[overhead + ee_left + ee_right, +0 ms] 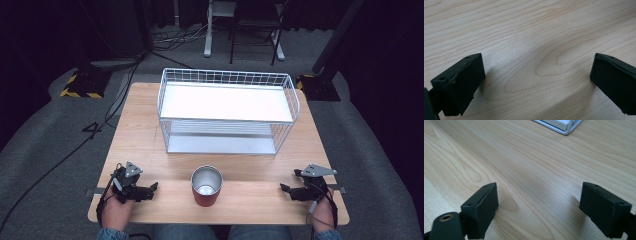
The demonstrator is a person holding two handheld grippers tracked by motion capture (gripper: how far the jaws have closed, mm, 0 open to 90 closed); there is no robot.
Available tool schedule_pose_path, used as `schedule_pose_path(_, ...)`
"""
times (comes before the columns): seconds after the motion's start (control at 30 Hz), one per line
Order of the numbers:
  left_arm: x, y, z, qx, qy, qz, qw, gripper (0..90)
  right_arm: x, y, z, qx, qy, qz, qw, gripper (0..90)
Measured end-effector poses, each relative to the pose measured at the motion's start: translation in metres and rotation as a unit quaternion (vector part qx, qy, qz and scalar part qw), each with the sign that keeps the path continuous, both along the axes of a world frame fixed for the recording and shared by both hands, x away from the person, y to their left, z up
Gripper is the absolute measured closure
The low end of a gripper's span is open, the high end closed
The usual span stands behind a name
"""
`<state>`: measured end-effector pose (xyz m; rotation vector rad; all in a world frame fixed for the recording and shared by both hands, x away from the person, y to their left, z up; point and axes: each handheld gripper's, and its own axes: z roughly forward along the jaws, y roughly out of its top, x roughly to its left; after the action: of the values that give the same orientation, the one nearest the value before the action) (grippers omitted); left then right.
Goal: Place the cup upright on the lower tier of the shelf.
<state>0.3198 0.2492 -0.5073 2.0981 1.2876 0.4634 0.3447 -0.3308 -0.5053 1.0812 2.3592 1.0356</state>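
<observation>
Table point(150, 130): light wood grain top, carries everything noted below. Landmark for all positions: the wire basket.

Wire basket point(165, 95): white, two-tier, largest item on the table. It stands at the far middle of the top, long side facing the person. Upper shelf a plain white panel, lower shelf a grey panel. One lower corner of it also appears in the right gripper view point(567, 128), at the top edge of that frame.

Cup point(206, 186): red outside, bare metal inside, upright, mouth open upward. It stands in front of the wire basket on the person's side, roughly in line with the basket's middle, apart from it with bare wood between. It sits between the two grippers, touching neither.

Left gripper point(152, 189): in front of the wire basket's left end, near the table's near edge, held low over the wood and pointing toward the cup. In the left gripper view point(536, 75) the fingers point(461, 85) stand spread wide, only wood grain between them.

Right gripper point(284, 189): in front of the wire basket's right end, near the near edge, pointing toward the cup. In the right gripper view point(539, 205) the fingers point(482, 207) stand spread wide, bare wood between them.

Each hand is well apart from the cup.
</observation>
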Motion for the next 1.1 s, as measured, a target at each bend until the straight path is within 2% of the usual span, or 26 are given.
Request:
schedule_pose_path(0.5,-0.0002,-0.0003,-0.0001,0.0,0.0,0.001,1.0,0.0,-0.001,0.0015,-0.0001,-0.001,0.001,0.027,0.9996,14.5)
schedule_pose_path(0.93,-0.0001,0.0,-0.0001,0.0,0.0,0.0,1.0,0.0,-0.0012,0.0019,-0.0002,-0.001,0.001,0.03,0.9995,14.4)
schedule_pose_path(1.0,-0.0001,0.0002,0.0007,0.002,0.004,-0.002,1.0,0.0,-0.0012,0.0019,-0.0002,-0.001,0.001,0.031,0.9995,14.4)
schedule_pose_path(1.1,0.0005,-0.001,0.0033,0.0,0.018,0.009,0.9998,0.0,-0.0011,0.0019,-0.0002,0.0,0.001,0.032,0.9995,14.3)
